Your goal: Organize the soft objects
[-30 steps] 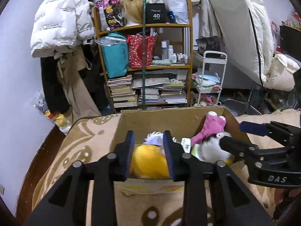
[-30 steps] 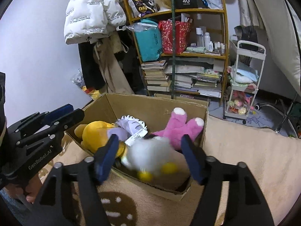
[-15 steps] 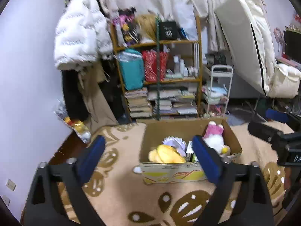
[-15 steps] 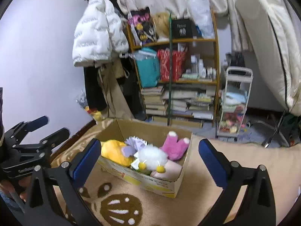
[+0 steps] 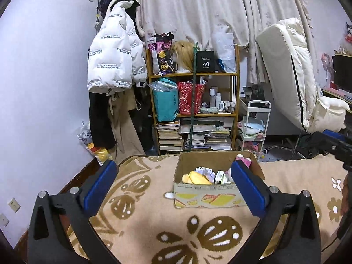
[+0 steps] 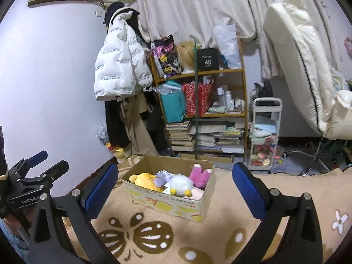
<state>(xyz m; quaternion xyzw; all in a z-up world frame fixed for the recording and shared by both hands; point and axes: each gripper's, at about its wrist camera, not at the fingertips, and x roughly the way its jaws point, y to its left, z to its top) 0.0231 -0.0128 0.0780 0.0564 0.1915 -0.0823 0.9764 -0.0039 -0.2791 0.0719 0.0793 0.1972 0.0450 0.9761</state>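
A cardboard box (image 5: 206, 195) (image 6: 167, 202) stands on a beige patterned blanket (image 5: 154, 224). In it lie a yellow plush (image 5: 198, 177) (image 6: 145, 180), a purple and white plush (image 6: 161, 176), a fluffy white plush (image 6: 181, 182) and a pink plush (image 6: 199, 175). My left gripper (image 5: 173, 169) hangs back from the box and above it, its jaws opening, with nothing between them. My right gripper (image 6: 175, 168) is open and empty, also well back from the box. Each gripper shows at the edge of the other's view.
Behind the box stands a wooden shelf (image 5: 193, 110) full of books, bags and bottles. A white puffer jacket (image 5: 114, 61) hangs to the left of it. A white trolley (image 6: 264, 132) and a leaning mattress (image 5: 290, 72) are at the right. The blanket's left edge drops to dark floor (image 5: 85, 173).
Both grippers let go of their plush toys in the box, opened wide and pulled back and up. The yellow and white plushes now lie in the box.
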